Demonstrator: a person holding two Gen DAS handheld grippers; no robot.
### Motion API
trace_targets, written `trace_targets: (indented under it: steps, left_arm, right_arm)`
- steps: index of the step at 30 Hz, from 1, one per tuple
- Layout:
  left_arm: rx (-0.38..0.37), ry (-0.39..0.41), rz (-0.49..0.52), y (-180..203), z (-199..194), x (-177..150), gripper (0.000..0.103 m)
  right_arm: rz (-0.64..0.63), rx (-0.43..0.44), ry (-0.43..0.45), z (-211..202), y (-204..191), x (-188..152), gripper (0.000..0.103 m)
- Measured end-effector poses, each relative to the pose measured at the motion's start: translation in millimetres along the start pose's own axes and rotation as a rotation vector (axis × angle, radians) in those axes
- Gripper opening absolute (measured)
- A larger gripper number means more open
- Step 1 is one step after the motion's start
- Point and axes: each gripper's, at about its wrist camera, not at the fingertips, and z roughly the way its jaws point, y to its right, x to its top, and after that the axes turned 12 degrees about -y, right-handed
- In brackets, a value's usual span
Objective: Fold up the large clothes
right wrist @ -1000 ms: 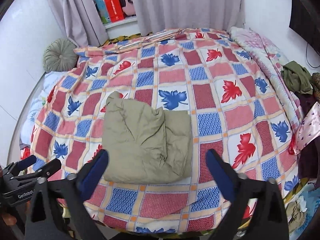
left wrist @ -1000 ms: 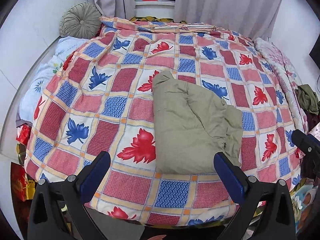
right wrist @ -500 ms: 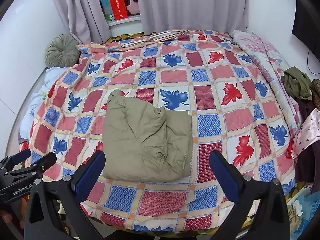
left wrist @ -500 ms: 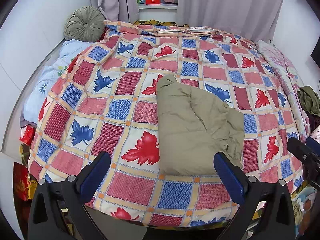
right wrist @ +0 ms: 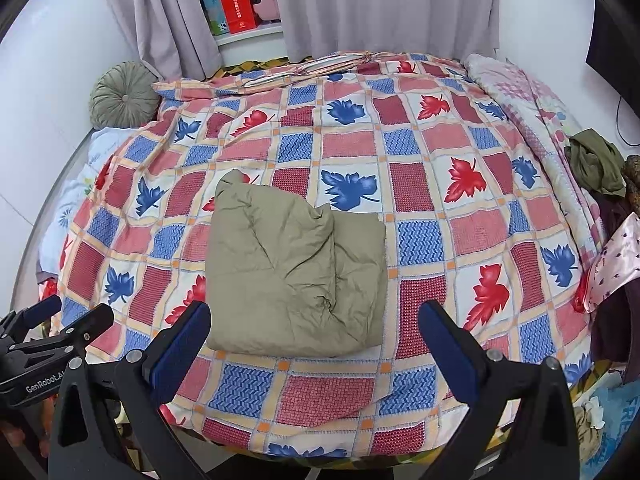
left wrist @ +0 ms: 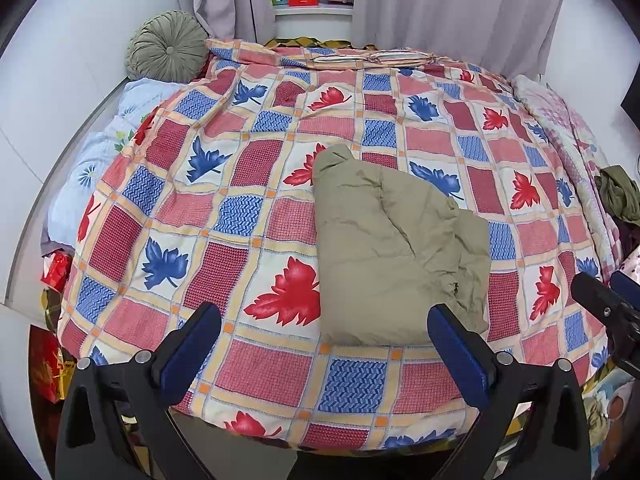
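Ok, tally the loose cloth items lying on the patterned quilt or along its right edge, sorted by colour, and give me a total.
Khaki folded garment, in the middle of the quilt: 1
Dark olive crumpled garment, at the quilt's right edge: 1
Pink satin cloth, at the right edge: 1
Total: 3

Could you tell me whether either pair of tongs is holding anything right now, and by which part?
Nothing is held. The left tongs and right tongs are both open, short of the folded green garment on the bed.
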Motion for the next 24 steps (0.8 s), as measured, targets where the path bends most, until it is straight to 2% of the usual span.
trace_targets:
  steps: [24]
  left_arm:
    - [0.001,-0.002,0.003,-1.5,0.6,1.4,0.103]
  right_arm:
    - [0.002,-0.004,-0.008,0.2,6.0,-6.4,0.103]
